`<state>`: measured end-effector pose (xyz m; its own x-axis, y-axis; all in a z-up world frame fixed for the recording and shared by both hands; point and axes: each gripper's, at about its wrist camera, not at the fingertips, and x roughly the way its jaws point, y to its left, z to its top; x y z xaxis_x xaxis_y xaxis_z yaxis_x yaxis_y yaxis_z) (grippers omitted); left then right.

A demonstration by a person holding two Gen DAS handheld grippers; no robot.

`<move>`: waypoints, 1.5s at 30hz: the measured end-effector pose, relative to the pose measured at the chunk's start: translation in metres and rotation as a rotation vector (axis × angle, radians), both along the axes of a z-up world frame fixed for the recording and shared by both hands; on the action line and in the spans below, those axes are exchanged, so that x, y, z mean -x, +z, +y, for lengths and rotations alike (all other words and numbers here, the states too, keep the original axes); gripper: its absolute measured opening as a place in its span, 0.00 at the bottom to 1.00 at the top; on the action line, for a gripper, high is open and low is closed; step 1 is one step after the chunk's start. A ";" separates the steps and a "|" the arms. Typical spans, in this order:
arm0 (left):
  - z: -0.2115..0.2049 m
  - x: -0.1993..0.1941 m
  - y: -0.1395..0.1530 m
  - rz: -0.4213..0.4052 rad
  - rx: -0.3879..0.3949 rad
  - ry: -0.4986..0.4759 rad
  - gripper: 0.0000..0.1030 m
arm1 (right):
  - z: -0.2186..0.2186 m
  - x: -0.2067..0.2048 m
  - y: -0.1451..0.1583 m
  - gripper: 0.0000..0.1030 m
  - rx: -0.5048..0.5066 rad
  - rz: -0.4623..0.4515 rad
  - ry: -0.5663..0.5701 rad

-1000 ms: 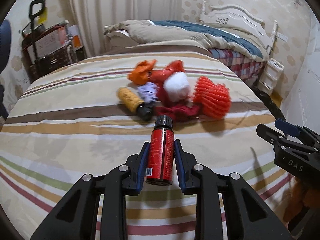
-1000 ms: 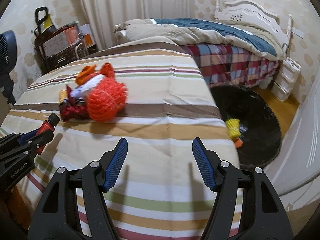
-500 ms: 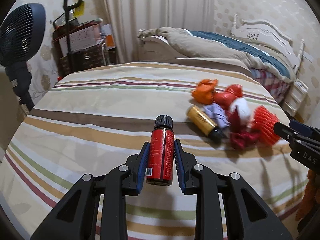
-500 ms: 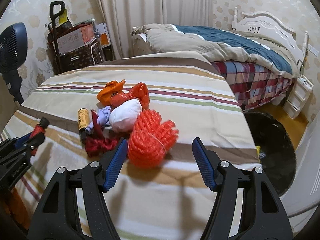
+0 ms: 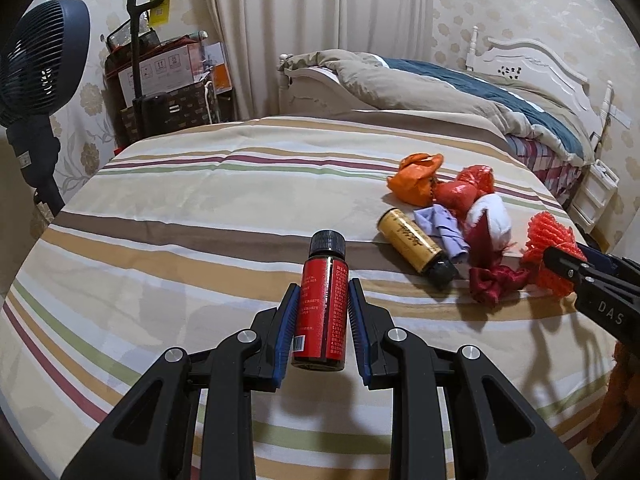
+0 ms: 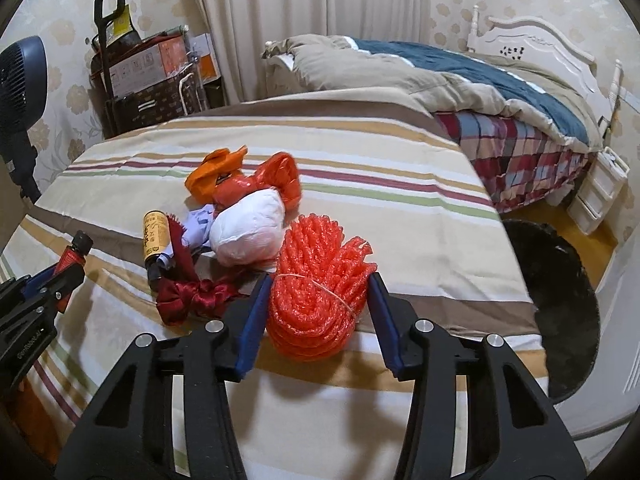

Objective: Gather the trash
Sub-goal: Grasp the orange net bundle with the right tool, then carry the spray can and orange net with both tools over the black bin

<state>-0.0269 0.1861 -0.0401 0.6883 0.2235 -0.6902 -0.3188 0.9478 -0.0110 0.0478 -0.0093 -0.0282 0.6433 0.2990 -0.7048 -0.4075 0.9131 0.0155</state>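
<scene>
Right gripper [image 6: 316, 304]: ours, and its jaws have just been closing around the orange foam net [image 6: 318, 288]; both blue pads sit at the net's sides, the left one touching it, but we cannot tell whether they press it yet.
Left gripper [image 5: 322, 312]: we hold it clenched on the red bottle [image 5: 323, 300], black cap pointing away from us, the bottle lifted clear of the bedspread [image 5: 200, 216].
Net: it lies near the bedspread's right edge, at the near end of the trash pile.
Pile: just beyond the net we see a white wad [image 6: 248, 232], a red bag [image 6: 276, 180] and an orange bag [image 6: 214, 172]; to its left lie a dark red bow [image 6: 192, 296], a lilac scrap [image 6: 200, 224] and a gold bottle [image 6: 154, 236] on its side.
Bin [image 6: 560, 304]: black, on the floor past the bedspread's right edge, with dark contents we cannot make out.
Room: a second bed [image 6: 480, 80] stands behind, a fan [image 5: 40, 60] at the left and boxes [image 5: 160, 76] in the far corner.
</scene>
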 end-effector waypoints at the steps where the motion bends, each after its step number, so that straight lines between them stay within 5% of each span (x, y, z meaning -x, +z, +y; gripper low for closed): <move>1: -0.002 0.001 0.001 -0.003 -0.001 -0.002 0.27 | -0.004 0.001 0.002 0.45 -0.006 -0.004 -0.003; 25: -0.117 -0.014 0.021 -0.039 0.006 -0.224 0.27 | -0.126 0.040 0.019 0.45 -0.073 -0.080 -0.190; 45: -0.233 -0.100 0.020 -0.065 -0.018 -0.451 0.27 | -0.207 -0.020 0.007 0.46 -0.074 -0.074 -0.367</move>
<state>0.0729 -0.0465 -0.0200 0.7615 -0.0974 -0.6408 0.1270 0.9919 0.0001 0.0675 -0.2159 -0.0208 0.7652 0.0876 -0.6378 -0.0563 0.9960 0.0692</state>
